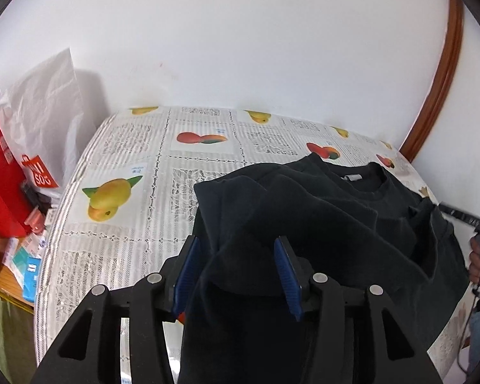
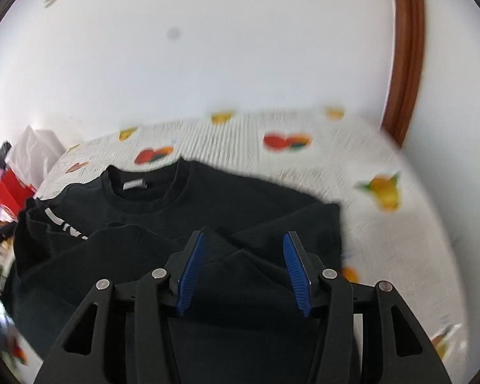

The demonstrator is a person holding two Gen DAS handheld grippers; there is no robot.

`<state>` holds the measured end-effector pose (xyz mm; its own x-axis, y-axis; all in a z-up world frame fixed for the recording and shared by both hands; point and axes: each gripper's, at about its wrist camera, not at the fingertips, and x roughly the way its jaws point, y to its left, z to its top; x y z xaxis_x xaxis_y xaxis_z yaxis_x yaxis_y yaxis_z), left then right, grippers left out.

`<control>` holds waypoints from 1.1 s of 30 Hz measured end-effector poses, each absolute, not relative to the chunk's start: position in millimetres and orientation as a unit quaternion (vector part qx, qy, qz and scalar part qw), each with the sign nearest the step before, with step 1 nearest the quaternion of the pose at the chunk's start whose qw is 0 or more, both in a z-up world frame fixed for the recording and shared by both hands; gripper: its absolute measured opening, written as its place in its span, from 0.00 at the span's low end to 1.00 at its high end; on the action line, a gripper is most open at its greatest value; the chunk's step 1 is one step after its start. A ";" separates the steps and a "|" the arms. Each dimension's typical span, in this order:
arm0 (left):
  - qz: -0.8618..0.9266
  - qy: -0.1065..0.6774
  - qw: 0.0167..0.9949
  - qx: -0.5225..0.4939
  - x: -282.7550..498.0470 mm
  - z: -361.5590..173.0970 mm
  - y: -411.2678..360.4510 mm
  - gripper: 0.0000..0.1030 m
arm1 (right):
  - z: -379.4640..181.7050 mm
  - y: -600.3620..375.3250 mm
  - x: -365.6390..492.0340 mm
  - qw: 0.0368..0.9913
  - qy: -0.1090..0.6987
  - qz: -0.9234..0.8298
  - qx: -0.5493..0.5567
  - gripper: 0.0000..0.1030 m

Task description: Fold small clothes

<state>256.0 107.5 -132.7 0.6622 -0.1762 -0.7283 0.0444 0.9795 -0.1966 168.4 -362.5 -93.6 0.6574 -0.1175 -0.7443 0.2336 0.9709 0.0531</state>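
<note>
A black shirt lies on the table, collar and white label at the far side, with its near part folded up over the body. My left gripper hangs over the left part of the fold. A bunched ridge of the cloth stands between its blue pads, which stand apart and do not clamp it. In the right wrist view the shirt shows white lettering at its left. My right gripper is open just above the fold, with cloth lying loose between the jaws.
The table wears a white cloth printed with fruit, bare to the left of the shirt and behind it. Left of the table stand a white plastic bag, a red box and small clutter. A person's hand shows at the right edge, near a brown door frame.
</note>
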 end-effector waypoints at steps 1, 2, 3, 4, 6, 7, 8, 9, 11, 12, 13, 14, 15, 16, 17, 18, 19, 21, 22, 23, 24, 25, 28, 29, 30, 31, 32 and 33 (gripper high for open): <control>-0.070 0.414 0.903 -0.090 259.4 -135.0 109.3 0.45 | -100.4 -362.2 172.3 0.903 0.415 -0.088 0.072 0.49; -0.086 0.427 0.895 -0.097 264.1 -138.8 109.2 0.45 | -107.7 -360.0 175.6 0.898 0.426 -0.086 0.063 0.49; -0.094 0.434 0.891 -0.097 266.8 -141.6 107.9 0.45 | -115.0 -355.8 177.8 0.895 0.435 -0.090 0.048 0.49; -0.101 0.439 0.888 -0.091 269.2 -144.4 105.0 0.45 | -120.3 -353.2 178.9 0.892 0.440 -0.094 0.035 0.49; -0.106 0.435 0.891 -0.072 272.1 -146.5 98.3 0.45 | -126.9 -352.8 180.6 0.891 0.443 -0.099 0.029 0.49; -0.108 0.434 0.892 -0.068 273.6 -146.9 96.5 0.45 | -127.5 -354.5 181.6 0.890 0.444 -0.099 0.032 0.50; -0.112 0.435 0.891 -0.067 275.2 -147.6 95.2 0.45 | -128.3 -357.9 184.0 0.887 0.449 -0.100 0.038 0.52; -0.121 0.441 0.887 -0.068 278.6 -149.2 92.5 0.45 | -129.3 -359.4 186.0 0.885 0.452 -0.101 0.042 0.52; -0.130 0.452 0.880 -0.060 284.9 -152.6 87.1 0.45 | -132.6 -362.1 191.1 0.881 0.461 -0.101 0.046 0.52; -0.130 0.454 0.880 -0.051 286.5 -153.7 84.4 0.45 | -134.1 -361.0 193.9 0.879 0.464 -0.101 0.042 0.51; -0.128 0.454 0.881 -0.043 288.1 -154.9 81.9 0.45 | -134.6 -359.4 195.1 0.879 0.465 -0.098 0.036 0.50; -0.126 0.455 0.881 -0.039 290.0 -156.4 80.3 0.45 | -134.7 -358.5 196.0 0.880 0.465 -0.093 0.032 0.44; -0.119 0.458 0.880 -0.036 292.5 -158.7 79.1 0.45 | -134.5 -356.8 196.6 0.881 0.464 -0.090 0.027 0.39; -0.115 0.460 0.880 -0.035 292.9 -159.6 78.8 0.45 | -133.3 -355.2 196.0 0.882 0.462 -0.096 0.020 0.37; -0.110 0.459 0.881 -0.033 292.0 -159.2 78.6 0.37 | -130.2 -353.3 193.6 0.884 0.456 -0.104 0.009 0.28; -0.097 0.447 0.889 -0.023 287.5 -155.7 78.2 0.20 | -127.3 -352.2 191.6 0.887 0.451 -0.104 0.003 0.21; -0.086 0.437 0.896 -0.011 283.5 -152.4 78.2 0.16 | -122.8 -351.0 187.7 0.891 0.442 -0.103 -0.004 0.19; -0.088 0.417 0.905 -0.011 275.1 -143.6 81.8 0.12 | -108.6 -349.4 174.9 0.907 0.406 -0.108 -0.017 0.16; -0.087 0.407 0.909 -0.021 272.2 -139.3 85.6 0.12 | -101.2 -350.2 169.4 0.915 0.388 -0.111 -0.019 0.16; -0.087 0.397 0.913 -0.033 270.3 -134.1 89.5 0.12 | -92.0 -352.6 163.6 0.923 0.366 -0.116 -0.016 0.16; -0.086 0.388 0.917 -0.043 270.9 -129.6 92.6 0.11 | -82.7 -356.8 158.9 0.931 0.345 -0.120 -0.004 0.15; -0.081 0.381 0.920 -0.051 272.0 -126.4 95.0 0.11 | -74.1 -362.0 155.6 0.937 0.326 -0.122 0.012 0.15; -0.052 0.369 0.925 -0.081 283.0 -122.1 100.2 0.11 | -55.0 -377.9 150.7 0.951 0.265 -0.145 0.062 0.15; -0.043 0.371 0.924 -0.087 287.0 -123.7 99.9 0.11 | -54.4 -380.7 153.3 0.952 0.260 -0.148 0.071 0.15; -0.030 0.378 0.921 -0.089 293.8 -129.7 97.0 0.11 | -57.0 -383.5 159.2 0.950 0.263 -0.153 0.076 0.15; -0.020 0.383 0.920 -0.084 296.8 -134.3 93.9 0.11 | -62.2 -385.5 166.0 0.946 0.271 -0.163 0.074 0.15; -0.003 0.392 0.918 -0.069 302.8 -142.8 87.6 0.11 | -70.4 -388.3 175.0 0.941 0.282 -0.174 0.071 0.15; 0.006 0.396 0.916 -0.060 304.8 -149.6 83.8 0.11 | -79.5 -392.4 182.2 0.936 0.295 -0.181 0.069 0.15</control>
